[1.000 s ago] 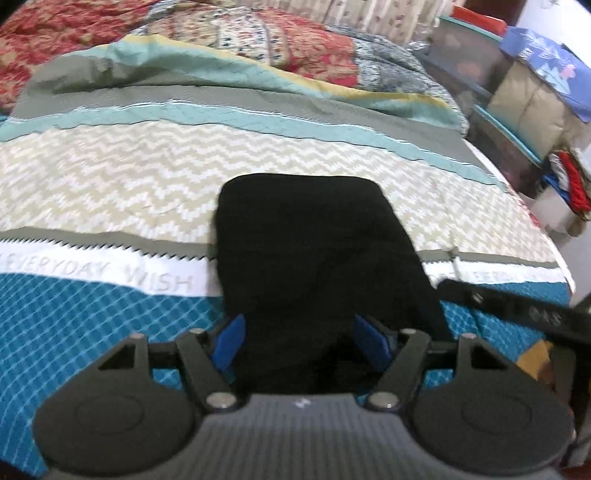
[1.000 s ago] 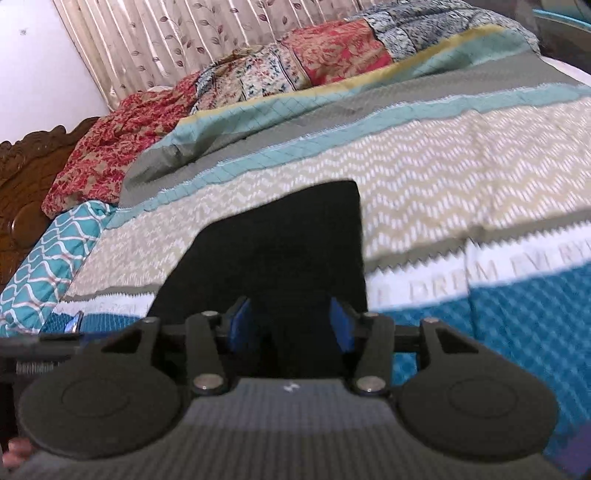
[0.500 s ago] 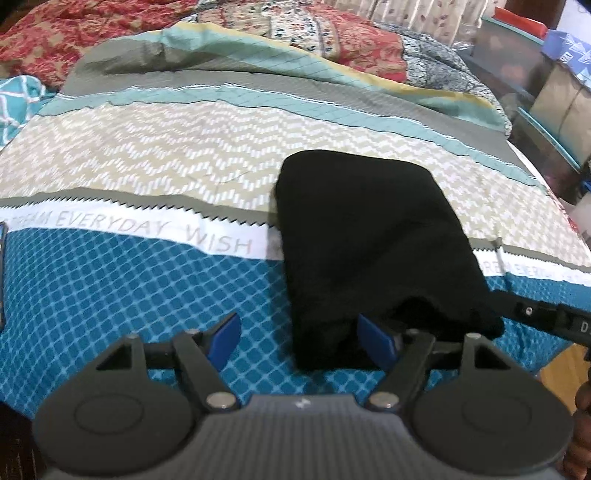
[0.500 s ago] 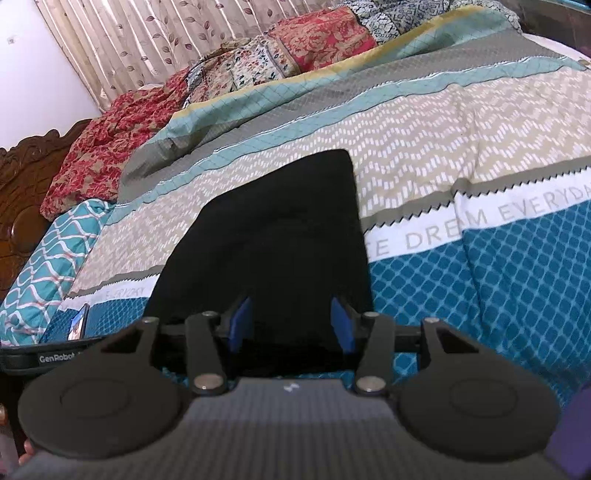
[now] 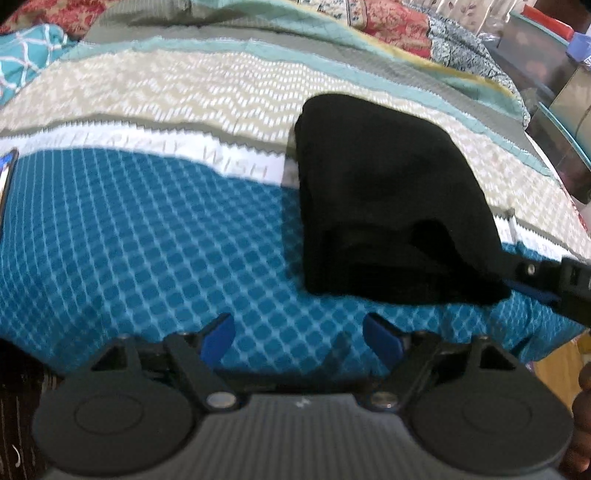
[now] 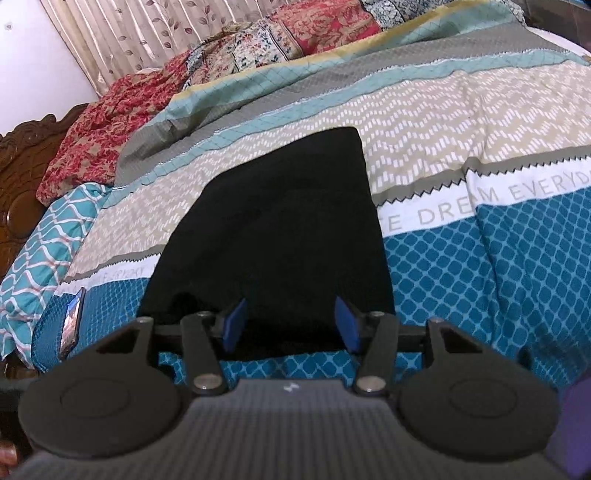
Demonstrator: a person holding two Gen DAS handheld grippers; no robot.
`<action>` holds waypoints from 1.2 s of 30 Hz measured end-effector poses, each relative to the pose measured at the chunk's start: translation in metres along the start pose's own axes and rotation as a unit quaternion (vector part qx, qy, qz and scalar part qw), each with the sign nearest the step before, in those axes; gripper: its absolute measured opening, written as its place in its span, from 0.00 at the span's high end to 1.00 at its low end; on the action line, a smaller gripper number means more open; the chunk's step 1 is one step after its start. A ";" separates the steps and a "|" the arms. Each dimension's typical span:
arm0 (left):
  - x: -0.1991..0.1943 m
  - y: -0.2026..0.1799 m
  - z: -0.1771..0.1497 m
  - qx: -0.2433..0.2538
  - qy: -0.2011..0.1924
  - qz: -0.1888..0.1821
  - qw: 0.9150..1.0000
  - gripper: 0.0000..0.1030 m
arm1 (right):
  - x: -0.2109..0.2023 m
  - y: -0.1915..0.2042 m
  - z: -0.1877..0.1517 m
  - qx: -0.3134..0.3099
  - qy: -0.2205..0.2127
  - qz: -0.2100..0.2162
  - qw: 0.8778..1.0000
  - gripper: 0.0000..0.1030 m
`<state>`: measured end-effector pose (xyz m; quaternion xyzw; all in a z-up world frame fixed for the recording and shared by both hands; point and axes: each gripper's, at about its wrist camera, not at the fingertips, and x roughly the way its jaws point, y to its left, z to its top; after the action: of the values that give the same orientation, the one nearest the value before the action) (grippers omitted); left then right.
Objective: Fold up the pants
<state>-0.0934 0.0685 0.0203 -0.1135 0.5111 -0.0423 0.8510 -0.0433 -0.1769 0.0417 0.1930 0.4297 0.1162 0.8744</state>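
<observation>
Black pants lie folded into a compact block on the bed, across the bedspread, straddling its white lettered band with the near end on the blue diamond-pattern part and the far end on the beige zigzag part. Near edge of the bundle shows stacked layers and a loose flap.

Left gripper: jaws wide apart and they have just been opening further; nothing between them, only blue bedspread under the gap. The pants sit ahead and to the right of it, apart from both blue pads. Left view is blurred.

Right gripper: jaws about half apart, also just been opening a little. The near edge of the pants lies between the blue pads, but I can't see either pad pressing on the cloth; gaps show on both sides, so it reads as released, not gripping. In the left view the right gripper's black arm reaches in at the right edge, beside the bundle's near right corner.

A phone lies on the bedspread to the left of the pants, near the bed edge. Red floral bedding is piled at the far end, curtain behind it. A bit of a person's hand shows at the right edge of the left view.
</observation>
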 end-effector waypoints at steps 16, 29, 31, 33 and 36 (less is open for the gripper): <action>-0.022 0.011 -0.011 -0.026 -0.036 0.000 0.999 0.00 | 0.013 -0.004 -0.008 0.026 0.038 0.001 0.999 0.37; -0.037 0.005 -0.012 -0.008 -0.076 0.003 0.997 0.00 | 0.013 -0.004 -0.011 0.026 0.048 -0.002 0.999 0.28; -0.039 0.000 -0.012 0.008 -0.083 0.009 0.997 0.00 | 0.011 -0.002 -0.011 0.017 0.045 -0.002 0.999 0.28; -0.041 -0.002 -0.012 0.016 -0.088 0.013 0.996 0.00 | 0.010 0.001 -0.010 0.005 0.042 0.000 0.999 0.28; -0.040 -0.001 -0.012 0.016 -0.086 0.020 0.996 0.00 | 0.009 0.006 -0.010 -0.016 0.039 0.002 0.999 0.28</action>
<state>-0.1227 0.0730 0.0496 -0.0928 0.4372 -0.0235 0.8943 -0.0464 -0.1655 0.0328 0.1752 0.4610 0.1327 0.8597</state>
